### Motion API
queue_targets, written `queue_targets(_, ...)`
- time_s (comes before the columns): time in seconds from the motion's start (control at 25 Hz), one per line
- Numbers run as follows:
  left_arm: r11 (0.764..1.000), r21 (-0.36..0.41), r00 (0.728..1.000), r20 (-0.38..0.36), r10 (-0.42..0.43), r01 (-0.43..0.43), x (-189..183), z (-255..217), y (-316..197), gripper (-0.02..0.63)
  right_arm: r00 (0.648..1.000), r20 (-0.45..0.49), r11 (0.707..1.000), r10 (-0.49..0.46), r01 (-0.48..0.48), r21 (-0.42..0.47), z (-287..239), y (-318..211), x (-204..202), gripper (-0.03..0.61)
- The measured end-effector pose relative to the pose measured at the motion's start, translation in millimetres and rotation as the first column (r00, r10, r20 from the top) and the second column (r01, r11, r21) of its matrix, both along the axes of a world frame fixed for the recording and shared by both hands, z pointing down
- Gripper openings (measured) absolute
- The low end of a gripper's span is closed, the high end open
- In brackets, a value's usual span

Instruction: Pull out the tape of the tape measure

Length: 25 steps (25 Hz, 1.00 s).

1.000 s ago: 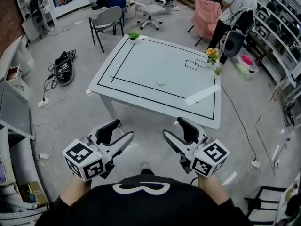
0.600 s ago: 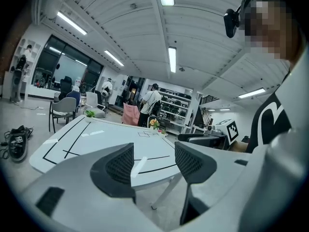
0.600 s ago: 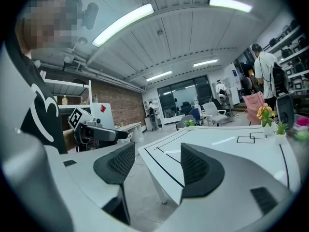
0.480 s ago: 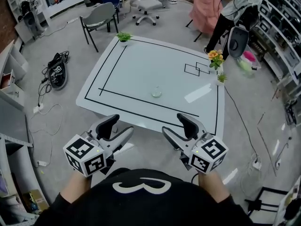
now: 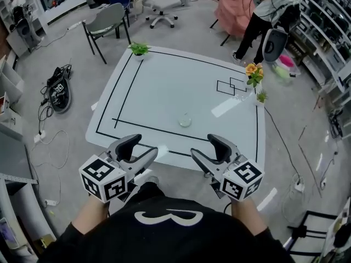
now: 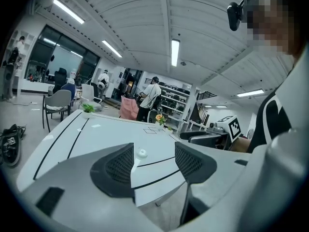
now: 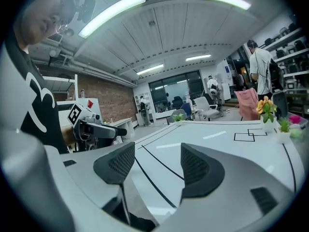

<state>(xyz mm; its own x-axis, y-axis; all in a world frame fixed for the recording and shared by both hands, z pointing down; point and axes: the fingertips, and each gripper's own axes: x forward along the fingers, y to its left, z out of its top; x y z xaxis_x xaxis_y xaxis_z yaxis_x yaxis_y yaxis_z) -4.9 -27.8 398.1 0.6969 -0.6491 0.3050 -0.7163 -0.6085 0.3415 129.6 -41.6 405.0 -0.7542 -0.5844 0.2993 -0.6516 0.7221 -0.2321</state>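
Note:
A small round whitish tape measure [image 5: 185, 122] lies on the white table [image 5: 164, 86], just inside the black line near the front edge. In the left gripper view the tape measure [image 6: 141, 152] shows between the jaws, well ahead of them. My left gripper [image 5: 143, 147] hovers at the table's front edge, open and empty. My right gripper [image 5: 204, 148] is beside it, also open with nothing between its fingers. Both are short of the tape measure. The right gripper view shows only bare table ahead of its jaws [image 7: 157, 163].
Orange flowers in a vase [image 5: 253, 73] and a small plant [image 5: 261, 97] stand at the table's right edge. A green plant [image 5: 139, 49] sits at the far left corner. A chair [image 5: 107, 21], a person [image 5: 269, 7] and a bag with cables [image 5: 57, 89] are around the table.
The view has come closer to the table. Both grippers, before over the floor, now reach the table's front edge, still open.

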Motion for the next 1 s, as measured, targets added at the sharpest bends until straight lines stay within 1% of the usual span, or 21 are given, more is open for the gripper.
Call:
queue_targets(0.24,0.995,-0.039,0.996,0.019,0.090,-0.089,-17,3,-51,0.249,0.997,-0.020,0.996,0.079,-0.080,-0.048,4,-41,-19,0.275)
queue_targets(0.56,0.981,-0.083,0.984,0.018,0.179,-0.177,-41,22,-93,0.249,0.985,-0.081,0.980,0.155,-0.164,-0.115,41,-81,-38,0.275)
queue_targets(0.72,0.975,-0.087,0.979,0.009,0.205,-0.203,-53,32,-109,0.249,0.973,-0.142,0.971,0.184,-0.202,-0.128,63,-94,-46,0.275)
queue_targets(1.0,0.966,-0.093,0.970,0.015,0.242,-0.239,-62,45,-135,0.249,0.942,-0.255,0.955,0.218,-0.260,-0.145,103,-113,-45,0.275)
